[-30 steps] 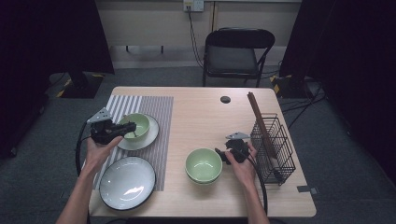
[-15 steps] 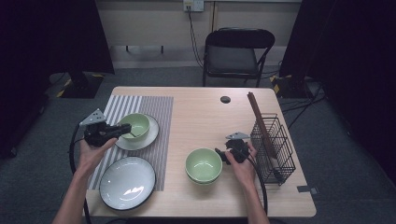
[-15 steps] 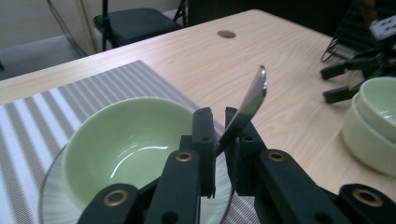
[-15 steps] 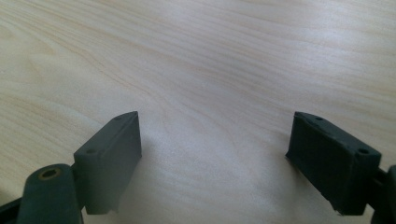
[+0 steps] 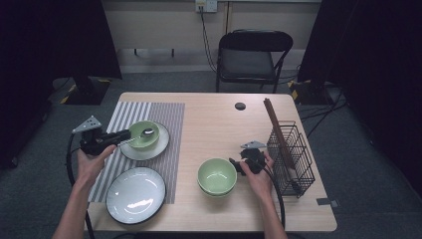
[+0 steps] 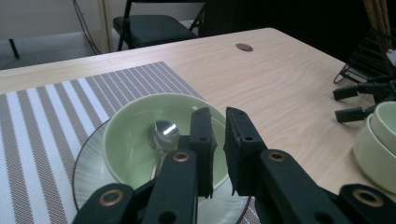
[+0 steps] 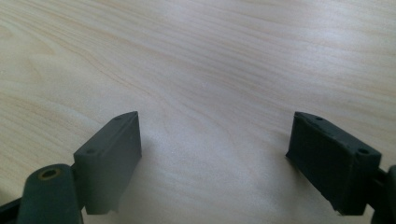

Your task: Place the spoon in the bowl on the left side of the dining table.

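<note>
With my left gripper (image 5: pixel 130 135) fingers pinching the shiny metal spoon (image 6: pixel 163 132) whose head rests in the pale green ceramic bowl (image 6: pixel 140 140) at the high view's centre left, I fear a jerky lift could tip the bowl, while my right gripper (image 7: pixel 215 158) idles spread.

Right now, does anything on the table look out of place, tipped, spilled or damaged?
Nothing stands out. The spoon lies in the green bowl on its plate, its handle between the left gripper jaws. The stacked bowls, the white plate and the wire rack sit upright. No spill shows.
</note>
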Available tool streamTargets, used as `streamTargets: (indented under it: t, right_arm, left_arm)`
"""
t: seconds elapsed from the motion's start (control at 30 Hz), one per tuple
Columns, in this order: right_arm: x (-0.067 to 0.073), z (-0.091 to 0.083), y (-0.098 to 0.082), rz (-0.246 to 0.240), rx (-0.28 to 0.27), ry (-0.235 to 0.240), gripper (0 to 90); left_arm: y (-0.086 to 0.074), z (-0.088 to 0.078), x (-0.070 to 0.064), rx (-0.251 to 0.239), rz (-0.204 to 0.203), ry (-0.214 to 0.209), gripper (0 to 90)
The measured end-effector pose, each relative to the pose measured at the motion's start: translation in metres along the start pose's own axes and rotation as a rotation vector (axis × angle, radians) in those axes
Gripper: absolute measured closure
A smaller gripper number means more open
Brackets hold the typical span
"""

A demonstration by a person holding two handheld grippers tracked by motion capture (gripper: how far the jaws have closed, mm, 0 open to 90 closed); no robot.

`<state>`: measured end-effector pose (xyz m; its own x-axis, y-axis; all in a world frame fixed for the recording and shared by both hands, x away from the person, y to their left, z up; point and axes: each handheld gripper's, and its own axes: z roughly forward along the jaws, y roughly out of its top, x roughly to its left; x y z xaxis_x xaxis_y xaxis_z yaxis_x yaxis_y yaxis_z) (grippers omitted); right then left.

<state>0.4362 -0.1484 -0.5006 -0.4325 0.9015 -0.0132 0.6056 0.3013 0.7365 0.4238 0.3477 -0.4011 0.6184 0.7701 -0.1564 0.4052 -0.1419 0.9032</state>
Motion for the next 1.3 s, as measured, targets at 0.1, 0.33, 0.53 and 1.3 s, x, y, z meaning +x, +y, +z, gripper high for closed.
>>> streamTargets:
  t: [0.1, 0.33, 0.53, 1.3]
  right_arm:
    - [0.0, 0.0, 0.0, 0.001, -0.001, -0.001, 16.5]
    - [0.0, 0.0, 0.0, 0.001, 0.0, 0.0, 16.5]
    - [0.0, 0.0, 0.0, 0.002, 0.0, -0.001, 16.5]
    - [0.0, 0.0, 0.0, 0.0, 0.0, -0.001, 16.2]
  left_arm:
    - [0.004, -0.003, -0.004, -0.01, 0.006, -0.009, 81.8]
    - [0.006, -0.007, -0.02, -0.006, 0.031, -0.041, 83.0]
    - [-0.013, -0.008, -0.023, 0.034, 0.02, -0.041, 83.9]
    - [-0.035, -0.008, 0.022, 0.076, -0.054, 0.094, 81.5]
